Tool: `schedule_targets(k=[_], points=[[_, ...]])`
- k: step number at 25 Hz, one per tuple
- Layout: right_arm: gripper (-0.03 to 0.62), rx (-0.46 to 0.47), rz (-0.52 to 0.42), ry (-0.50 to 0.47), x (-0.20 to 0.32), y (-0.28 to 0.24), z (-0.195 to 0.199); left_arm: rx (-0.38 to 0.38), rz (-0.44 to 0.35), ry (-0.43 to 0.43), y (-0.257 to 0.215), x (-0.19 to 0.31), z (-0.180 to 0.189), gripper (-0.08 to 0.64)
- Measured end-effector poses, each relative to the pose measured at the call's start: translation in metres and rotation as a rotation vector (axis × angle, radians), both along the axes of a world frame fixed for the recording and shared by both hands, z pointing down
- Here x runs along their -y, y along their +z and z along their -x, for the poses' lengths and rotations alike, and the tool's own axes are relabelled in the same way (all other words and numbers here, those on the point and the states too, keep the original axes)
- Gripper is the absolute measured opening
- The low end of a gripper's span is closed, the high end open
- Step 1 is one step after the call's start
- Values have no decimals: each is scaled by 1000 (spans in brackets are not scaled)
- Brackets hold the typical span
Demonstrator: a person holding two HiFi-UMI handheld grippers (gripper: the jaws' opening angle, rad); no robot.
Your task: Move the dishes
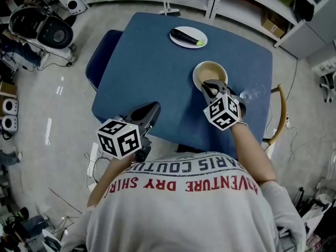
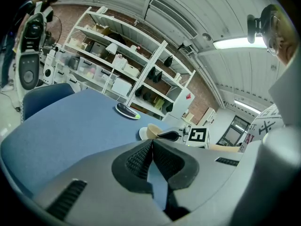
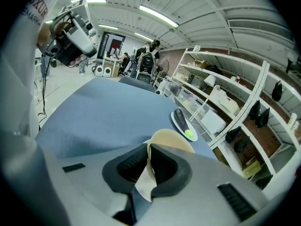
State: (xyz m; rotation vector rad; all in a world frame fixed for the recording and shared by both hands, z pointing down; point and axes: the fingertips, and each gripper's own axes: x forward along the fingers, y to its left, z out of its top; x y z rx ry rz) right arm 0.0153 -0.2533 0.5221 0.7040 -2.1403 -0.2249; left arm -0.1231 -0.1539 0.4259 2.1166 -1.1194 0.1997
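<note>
Pinching the near rim of the beige bowl [image 3: 171, 140], your right gripper [image 3: 146, 161] has its jaws closed on that thin wall alone, with the bowl sitting on the blue table [image 1: 147, 62] toward its right side. Likely risk: held at one point of the rim, the bowl may swing or slip out as you lift, since nothing supports its far side. Your left gripper [image 2: 151, 159] is closed on nothing and hangs over the near table edge, well apart from the bowl, so it offers no help. A second risk is the clear glass item [image 1: 254, 92] just beside the bowl; a sideways sweep could knock it. Only the right gripper view shows the rim actually between the pads; only the head view shows that glass. The plate with the eggplant [image 1: 188, 37] sits farther back, untouched.
</note>
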Motion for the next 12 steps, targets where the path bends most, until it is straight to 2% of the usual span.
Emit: schedule_targets(k=[12], points=[[37,-23,-81,-92,-17,-22,42,-10,-11,-53,-3,-29,28,28]])
